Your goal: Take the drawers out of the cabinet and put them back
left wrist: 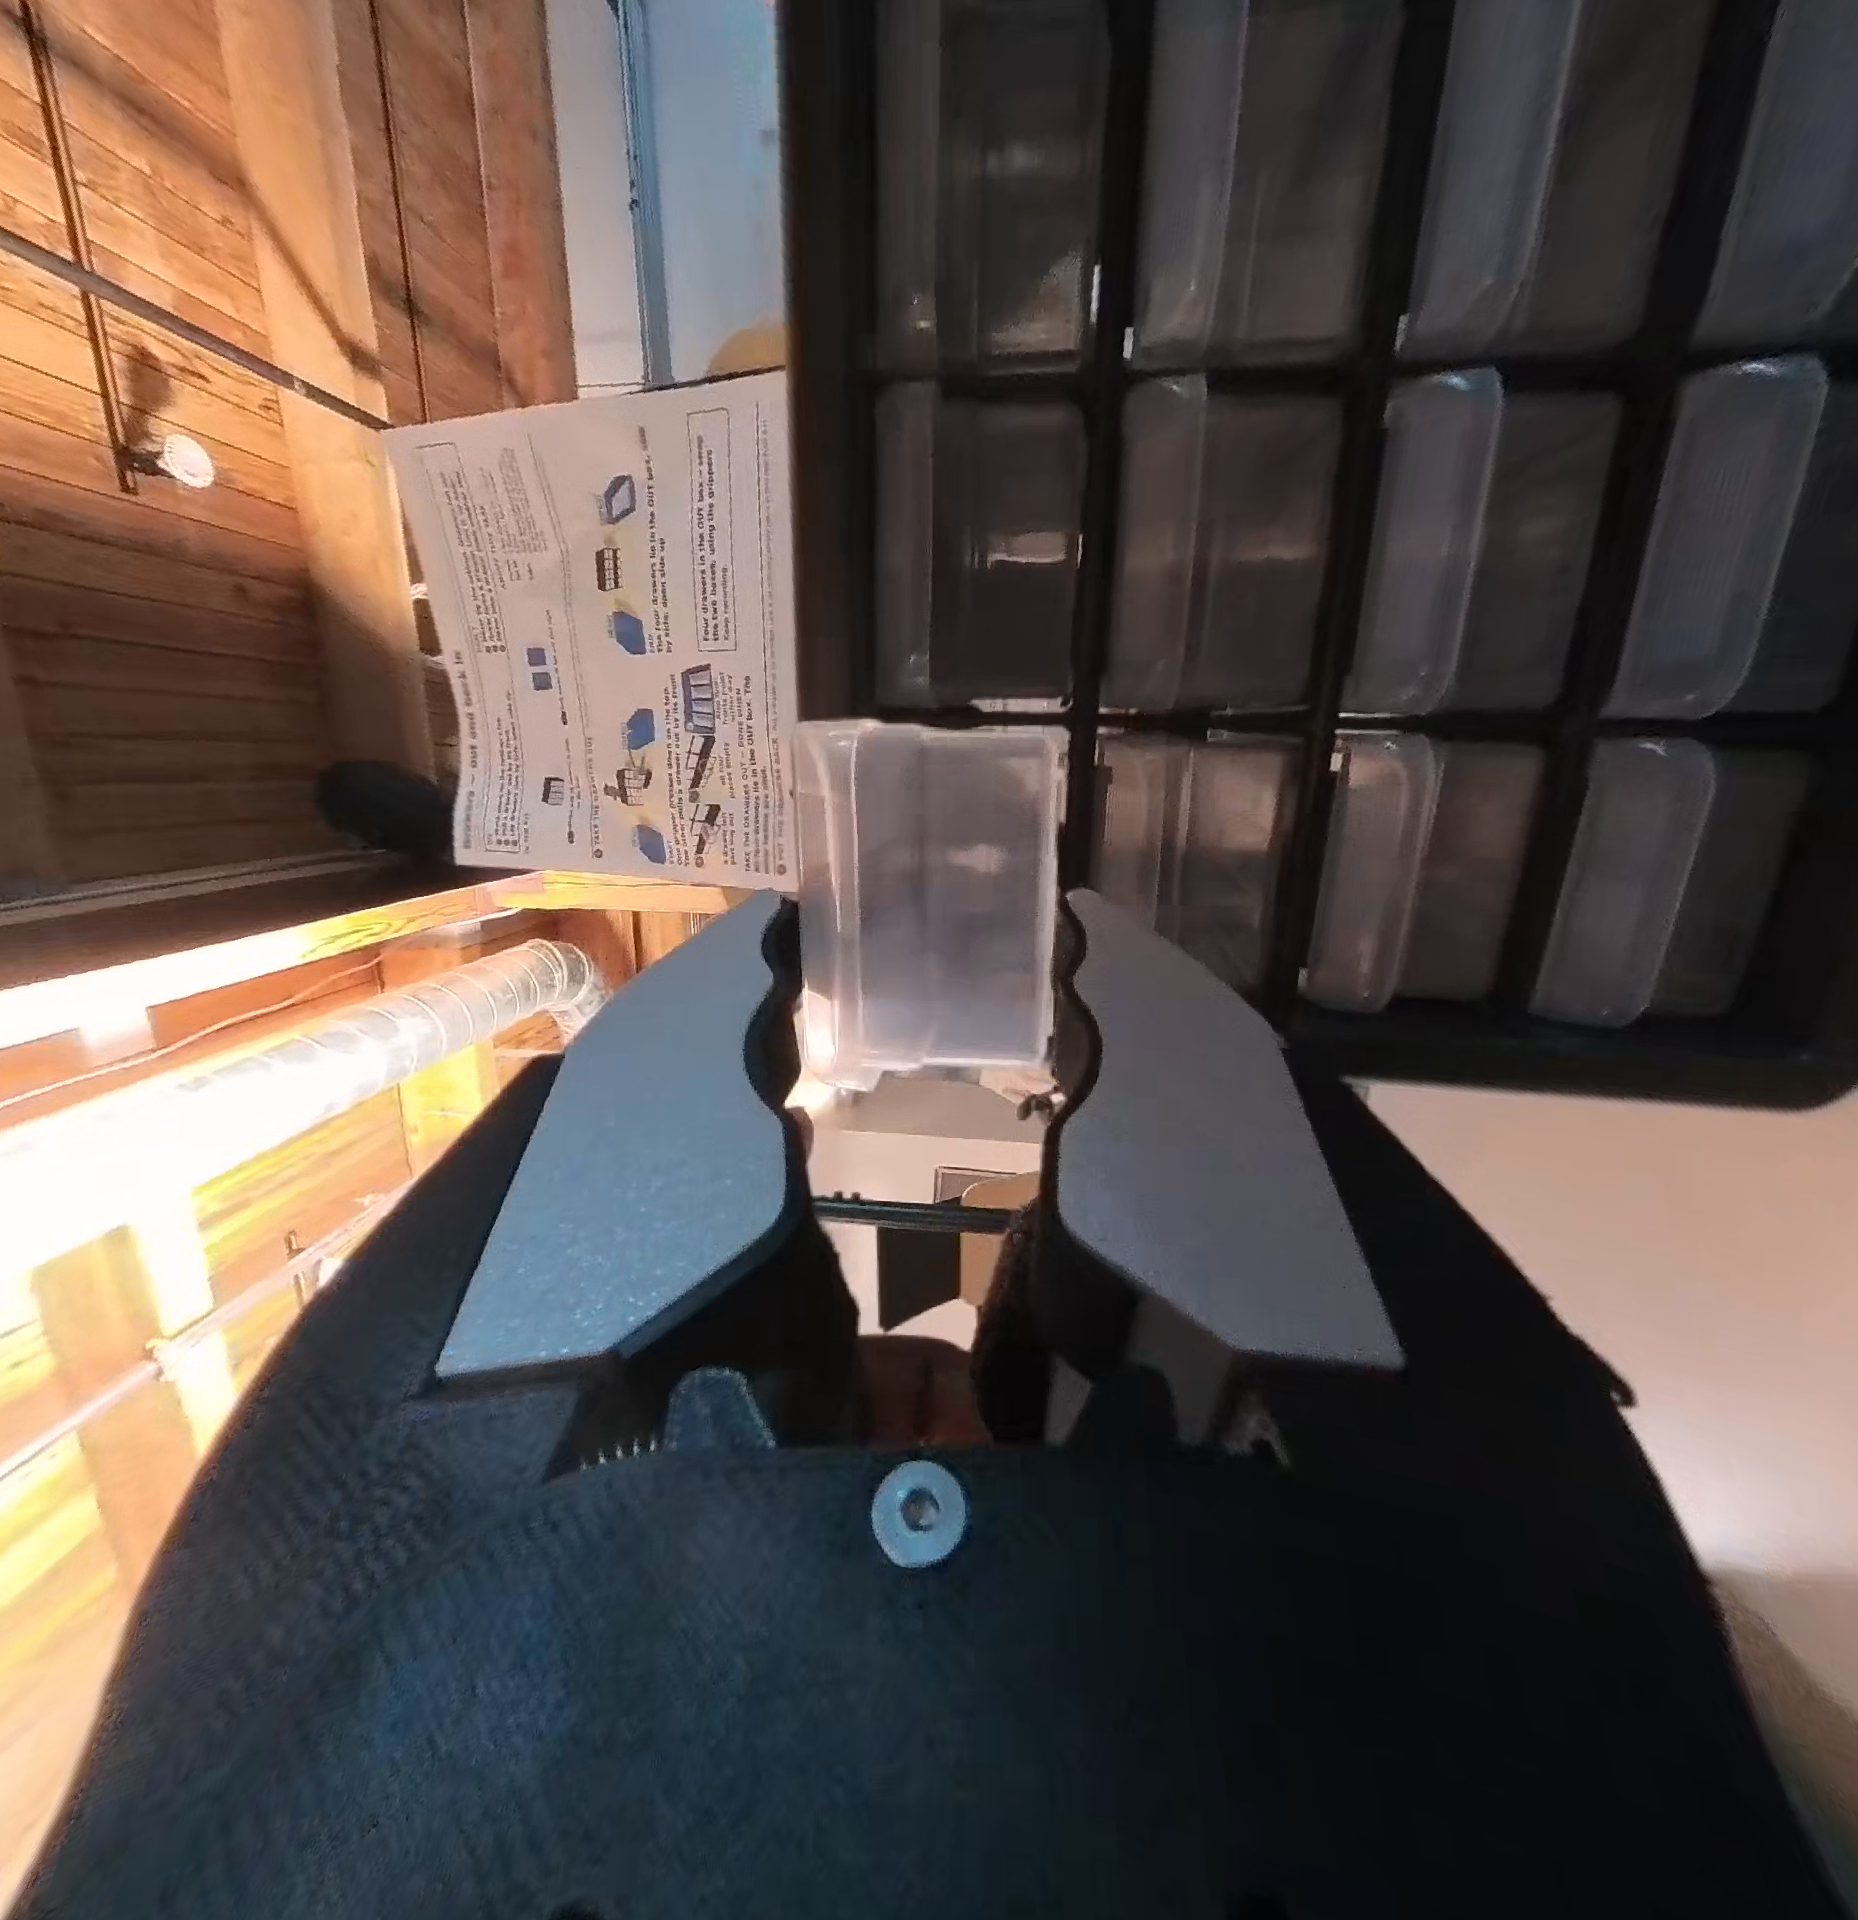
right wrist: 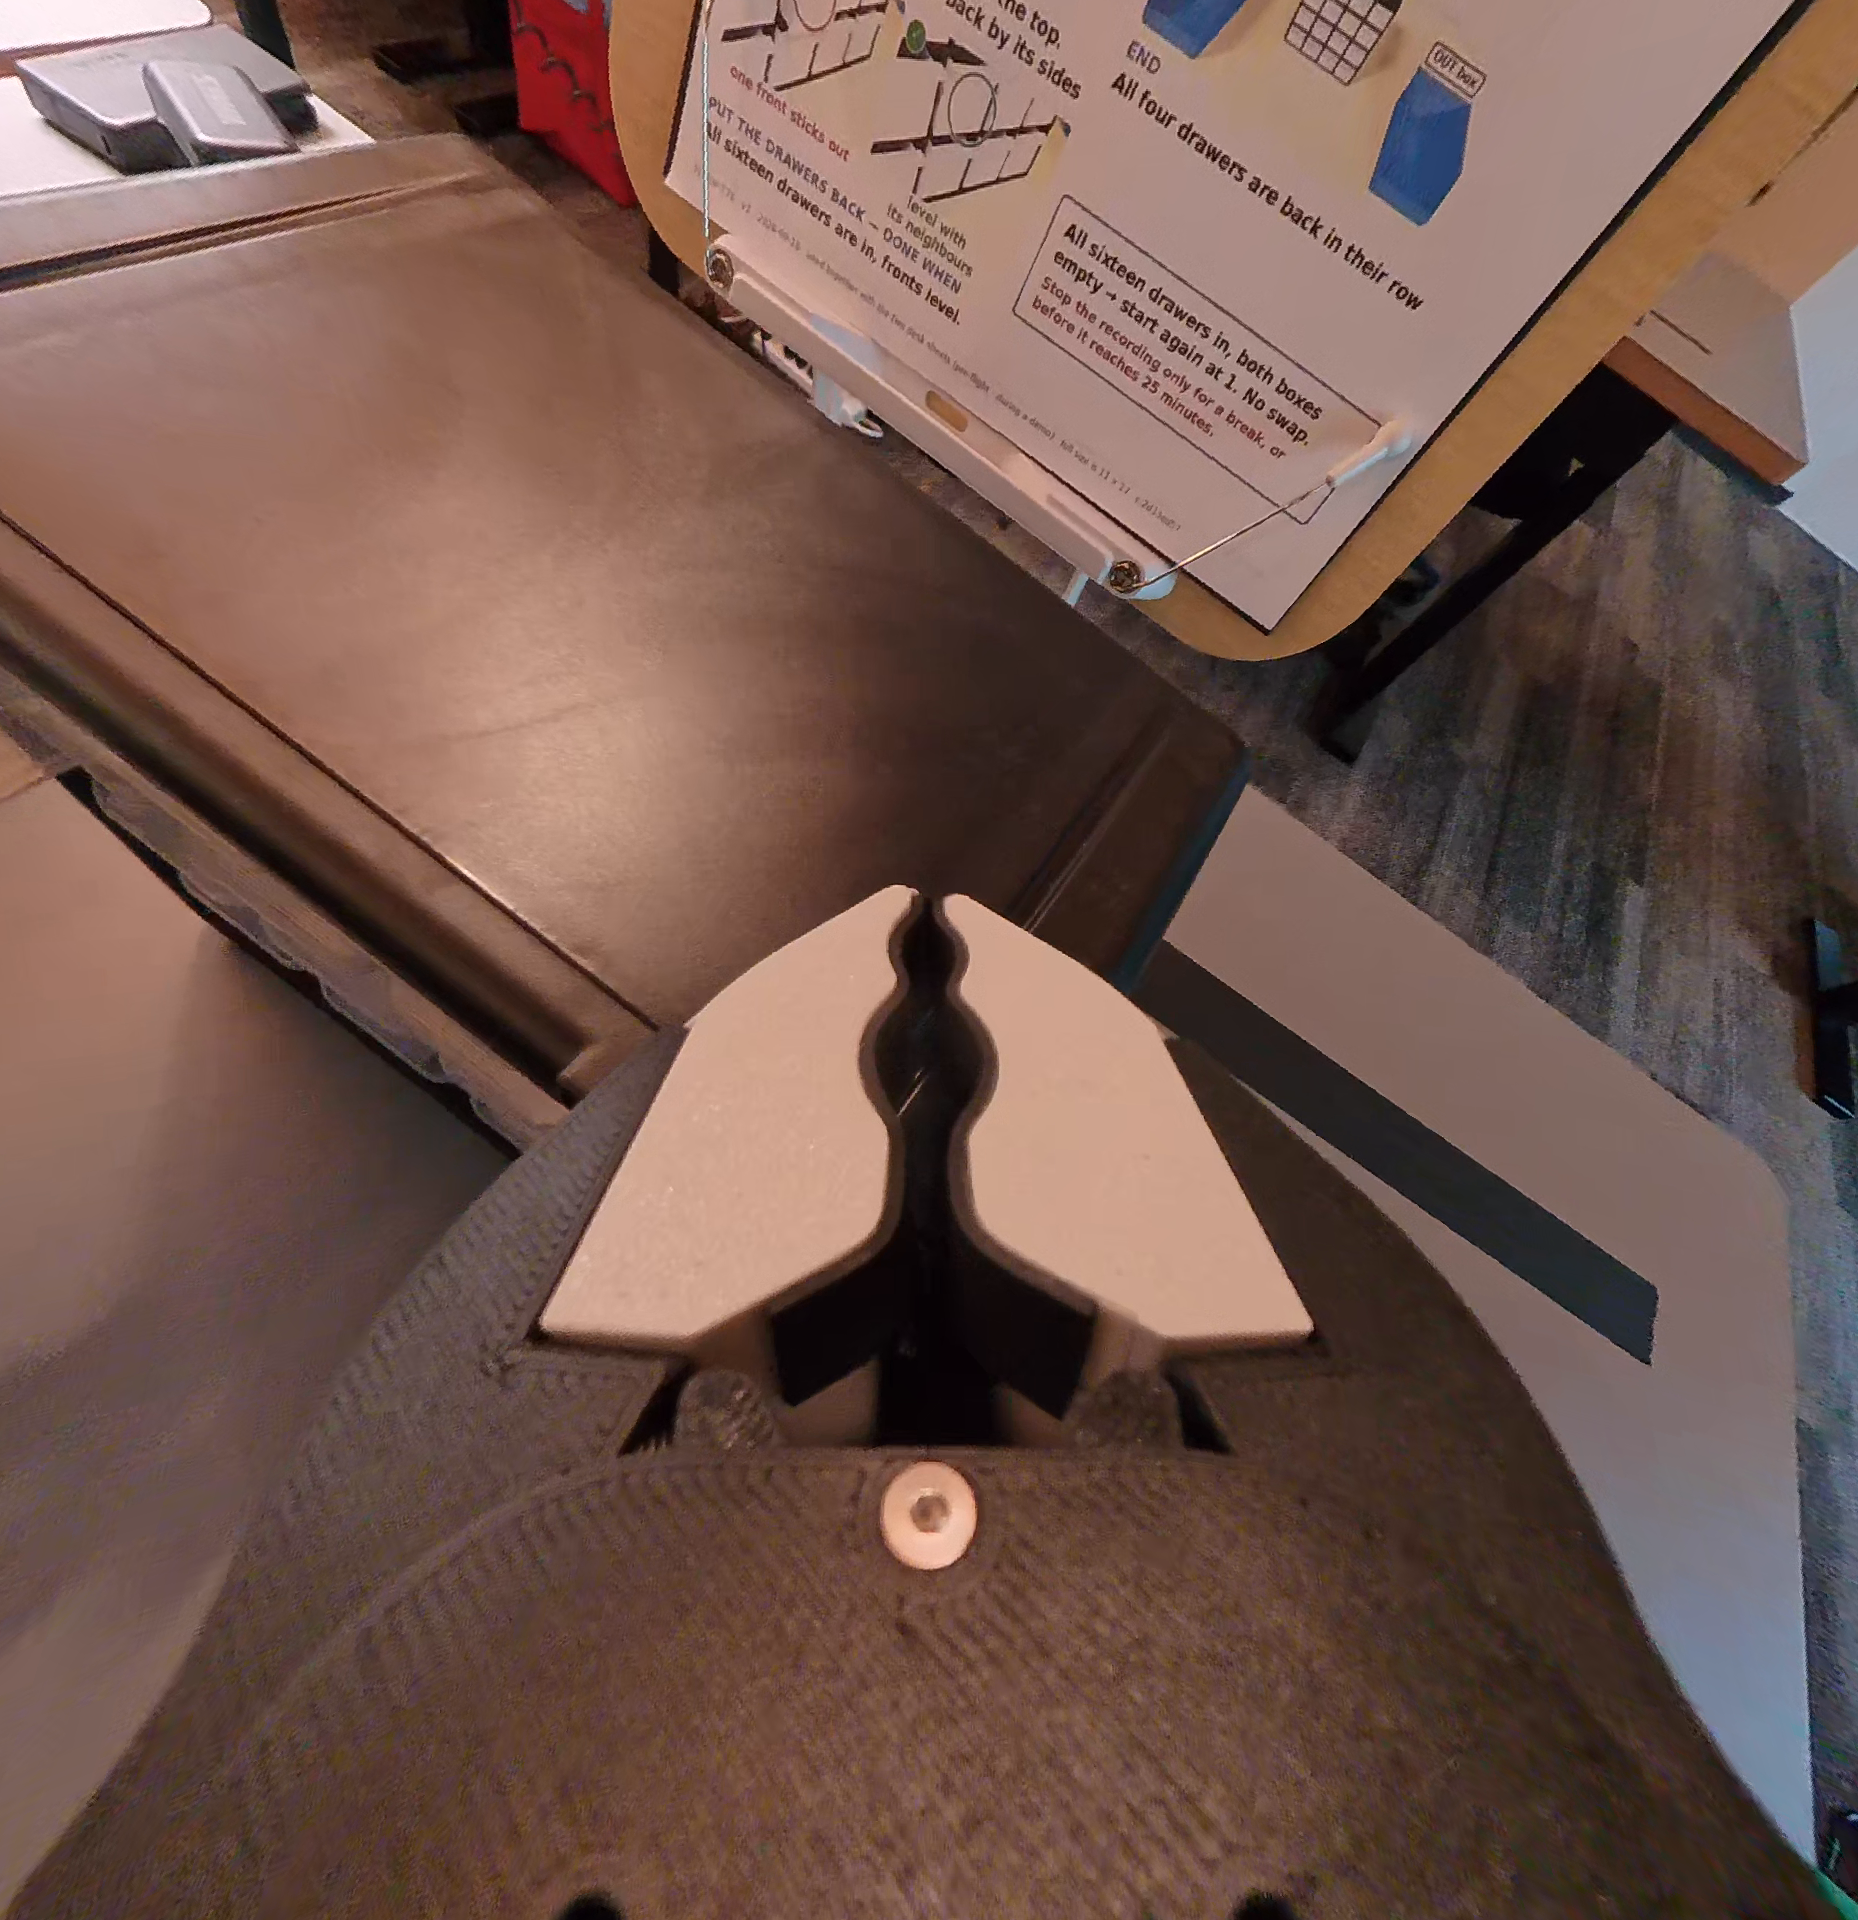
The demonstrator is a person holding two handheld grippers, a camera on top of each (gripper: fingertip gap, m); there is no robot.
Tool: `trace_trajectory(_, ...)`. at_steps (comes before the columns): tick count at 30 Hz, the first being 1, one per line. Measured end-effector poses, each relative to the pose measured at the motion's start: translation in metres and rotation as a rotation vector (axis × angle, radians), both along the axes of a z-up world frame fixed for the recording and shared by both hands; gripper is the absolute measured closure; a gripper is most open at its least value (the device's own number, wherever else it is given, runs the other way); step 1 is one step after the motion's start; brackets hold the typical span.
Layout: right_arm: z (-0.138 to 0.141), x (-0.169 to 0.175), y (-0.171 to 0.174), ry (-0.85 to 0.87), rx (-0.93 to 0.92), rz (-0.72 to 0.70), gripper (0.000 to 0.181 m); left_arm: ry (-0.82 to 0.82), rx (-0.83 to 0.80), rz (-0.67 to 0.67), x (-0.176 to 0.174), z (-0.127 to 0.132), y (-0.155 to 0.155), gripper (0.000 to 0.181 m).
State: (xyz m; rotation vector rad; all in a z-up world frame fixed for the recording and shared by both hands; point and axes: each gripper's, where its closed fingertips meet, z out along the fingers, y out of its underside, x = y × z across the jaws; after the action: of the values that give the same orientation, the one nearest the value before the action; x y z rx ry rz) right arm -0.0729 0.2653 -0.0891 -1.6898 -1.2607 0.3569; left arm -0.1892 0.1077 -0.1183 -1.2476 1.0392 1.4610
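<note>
Office or lab workspace: grey carpet floor [right wrist: 1631,748], desks [right wrist: 1527,1195], instruction sheet [right wrist: 1164,208] on a stand, exposed wood ceiling [left wrist: 177,623] with duct [left wrist: 281,1049]

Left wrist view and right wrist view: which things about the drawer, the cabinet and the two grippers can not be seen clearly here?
- Clear drawer, left wrist view: the left gripper fingers cover its sides; whether it still sits in its slot is unclear.
- Black cabinet, left wrist view: cut off by the top and right edges, so the drawer count is unknown.
- Right gripper, right wrist view: the dark surface behind it may be the cabinet's top; contact cannot be told.
</note>
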Motion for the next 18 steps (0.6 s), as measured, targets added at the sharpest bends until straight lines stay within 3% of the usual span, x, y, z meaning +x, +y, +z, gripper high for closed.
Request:
trace_trajectory(1, 0.0, 0.0, 0.0, 0.003, -0.005, 0.005, 0.18, -0.001, -0.002, -0.002, 0.001, 0.0, -0.003, 0.135)
trace_trajectory(13, 0.0, 0.0, 0.0, 0.008, -0.006, 0.006, 0.18, 0.022, -0.005, -0.013, 0.029, 0.0, -0.055, 0.135)
trace_trajectory(18, 0.0, 0.0, 0.001, 0.011, 0.003, 0.002, 0.18, -0.047, -0.076, -0.018, 0.039, 0.012, -0.068, 0.135)
